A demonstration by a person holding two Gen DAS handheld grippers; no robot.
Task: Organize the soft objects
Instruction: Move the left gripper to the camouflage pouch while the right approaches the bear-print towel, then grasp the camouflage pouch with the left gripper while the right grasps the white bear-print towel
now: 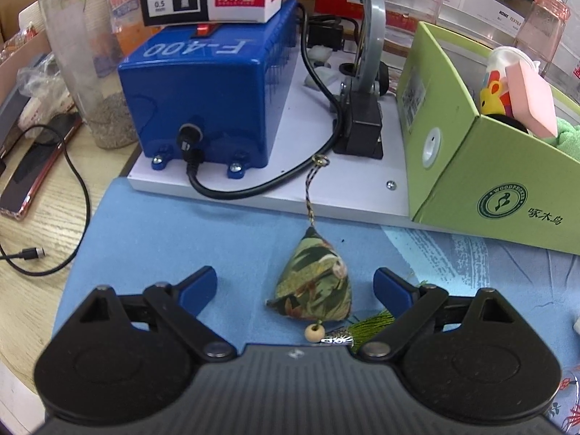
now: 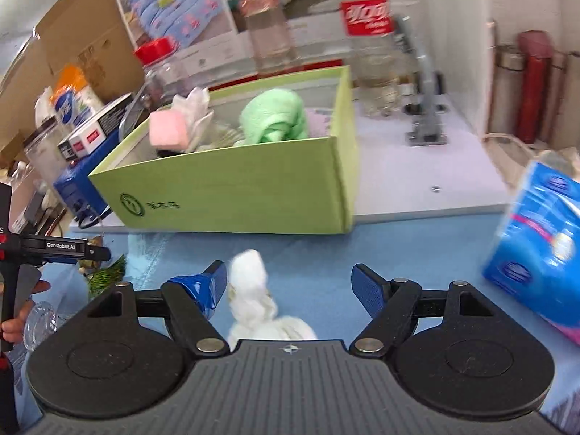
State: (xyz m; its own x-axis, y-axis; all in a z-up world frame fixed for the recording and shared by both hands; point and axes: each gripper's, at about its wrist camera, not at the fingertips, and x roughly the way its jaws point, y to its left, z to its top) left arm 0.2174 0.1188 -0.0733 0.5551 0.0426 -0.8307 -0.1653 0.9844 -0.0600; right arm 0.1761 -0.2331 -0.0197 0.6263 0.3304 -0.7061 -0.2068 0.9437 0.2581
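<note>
A green patterned fabric sachet [image 1: 314, 280] with a cord, a bead and a green tassel lies on the blue mat [image 1: 181, 224], between the blue fingertips of my open left gripper [image 1: 295, 284]. A white soft cloth [image 2: 250, 290] lies on the mat [image 2: 326, 253] between the fingers of my open right gripper [image 2: 290, 282], nearer the left finger. The green box [image 2: 235, 192] behind holds a pink sponge [image 2: 168, 128], a green towel [image 2: 275, 116] and white tissue. The box also shows at the right of the left wrist view [image 1: 482, 166].
A blue F-400 machine [image 1: 203, 83] on a white board [image 1: 326, 195] stands behind the sachet, with a black cable. A phone [image 1: 32, 170] and jars sit at the left. A blue tissue pack [image 2: 540, 243] stands at the right. The other gripper's body [image 2: 54, 250] shows at the left.
</note>
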